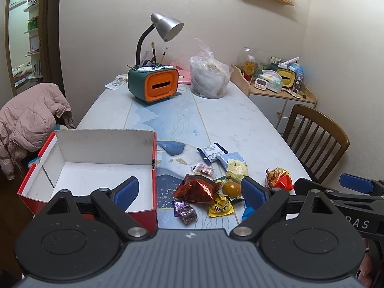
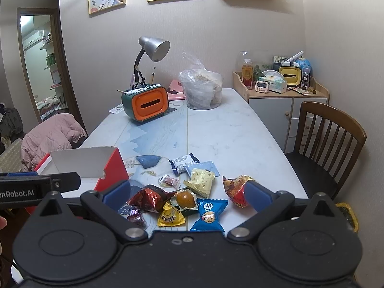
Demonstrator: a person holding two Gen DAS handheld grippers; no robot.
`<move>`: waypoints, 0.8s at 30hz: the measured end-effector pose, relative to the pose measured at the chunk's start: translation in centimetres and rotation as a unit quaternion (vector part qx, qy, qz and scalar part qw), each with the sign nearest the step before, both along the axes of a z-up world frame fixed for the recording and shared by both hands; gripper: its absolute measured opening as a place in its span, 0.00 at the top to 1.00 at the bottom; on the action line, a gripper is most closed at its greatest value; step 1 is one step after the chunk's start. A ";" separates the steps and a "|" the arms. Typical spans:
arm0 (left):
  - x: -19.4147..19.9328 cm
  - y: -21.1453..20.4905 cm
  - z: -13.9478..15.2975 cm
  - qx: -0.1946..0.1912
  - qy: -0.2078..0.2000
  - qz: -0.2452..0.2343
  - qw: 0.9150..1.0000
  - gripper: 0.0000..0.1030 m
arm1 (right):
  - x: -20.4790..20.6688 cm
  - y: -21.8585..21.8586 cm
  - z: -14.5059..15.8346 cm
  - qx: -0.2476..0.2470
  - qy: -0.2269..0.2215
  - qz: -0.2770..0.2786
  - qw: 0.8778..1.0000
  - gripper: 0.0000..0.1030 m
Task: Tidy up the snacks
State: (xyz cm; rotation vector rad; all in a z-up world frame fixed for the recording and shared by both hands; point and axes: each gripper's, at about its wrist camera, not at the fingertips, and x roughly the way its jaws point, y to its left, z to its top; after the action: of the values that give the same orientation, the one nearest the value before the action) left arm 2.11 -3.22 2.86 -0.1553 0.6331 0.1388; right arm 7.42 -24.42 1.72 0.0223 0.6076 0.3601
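A loose heap of snacks lies on the near part of the tabletop (image 2: 240,139), to the right of an open red box (image 1: 96,168) whose white inside holds nothing. In the heap, a crumpled red foil packet (image 2: 146,198) sits beside a round brown snack in a clear wrapper (image 2: 185,198), with a yellow M&M's packet (image 2: 171,217) just in front of both. A blue cookie packet (image 2: 209,214) lies to the right of the yellow one, and a small purple wrapped sweet (image 2: 135,216) lies at the left near edge. Behind them are a pale yellow packet (image 2: 200,182), a small pink-and-clear sweet (image 2: 169,182), a light blue packet (image 2: 206,166) and a dark blue-and-white packet (image 2: 183,163). A red-and-orange packet (image 2: 236,189) lies a little apart on the right.

The left hand-held gripper (image 1: 190,193) hangs over the heap with its blue pads spread wide, holding nothing; its left pad is over the box's near right corner. The right hand-held gripper (image 2: 188,195) is likewise wide open and empty above the snacks, its right pad in front of the red-and-orange packet.

Farther back stand a green-and-orange tissue box (image 2: 145,104) with a grey desk lamp (image 2: 153,46) behind it, and a clear plastic bag (image 2: 201,88) in a tub. A wooden chair (image 2: 328,144) stands at the right edge, and a pink jacket (image 1: 31,122) hangs over a seat on the left.
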 end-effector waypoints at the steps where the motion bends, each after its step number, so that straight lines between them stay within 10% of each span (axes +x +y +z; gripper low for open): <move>1: 0.0 0.0 0.0 0.000 0.000 -0.001 1.000 0.10 | 0.0 0.0 0.0 0.000 0.000 0.000 1.000 0.02; 24: 0.4 0.2 -0.7 -0.004 0.007 -0.027 1.000 0.10 | -0.4 0.5 0.0 0.000 0.003 -0.016 1.000 0.01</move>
State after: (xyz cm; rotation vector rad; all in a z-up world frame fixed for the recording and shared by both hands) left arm 2.55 -2.98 2.18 -0.1438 0.6514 0.0847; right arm 7.07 -23.93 1.77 0.0321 0.6128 0.3297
